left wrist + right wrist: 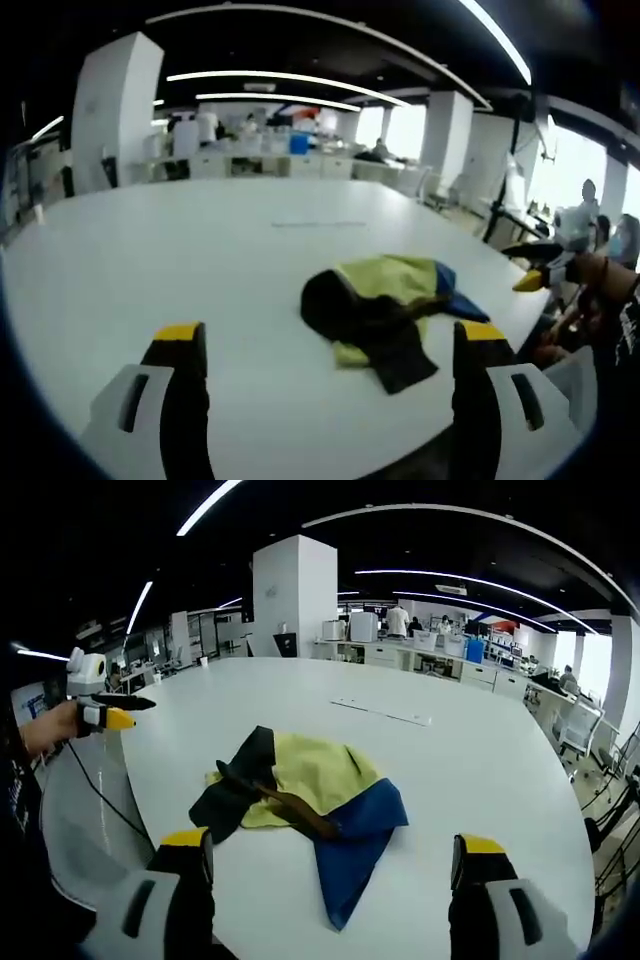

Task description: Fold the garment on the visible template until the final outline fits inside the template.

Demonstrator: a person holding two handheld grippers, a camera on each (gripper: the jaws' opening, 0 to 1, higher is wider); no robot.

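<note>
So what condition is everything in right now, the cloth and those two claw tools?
Garment: crumpled in a heap on the white table, not folded, yellow, black and blue parts bunched together.
Left gripper: fingers open, holding nothing, short of the garment.
Right gripper: fingers open, holding nothing, short of the garment.
Template: a faint line on the table beyond the garment; too faint to tell.

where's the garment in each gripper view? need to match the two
Left gripper view: crumpled garment lies right of centre on the white table, ahead of the open jaws.
Right gripper view: garment sits centre, slightly left, just beyond the open jaws.
Shared landmark: the thin marked line on the table beyond the garment.
</note>
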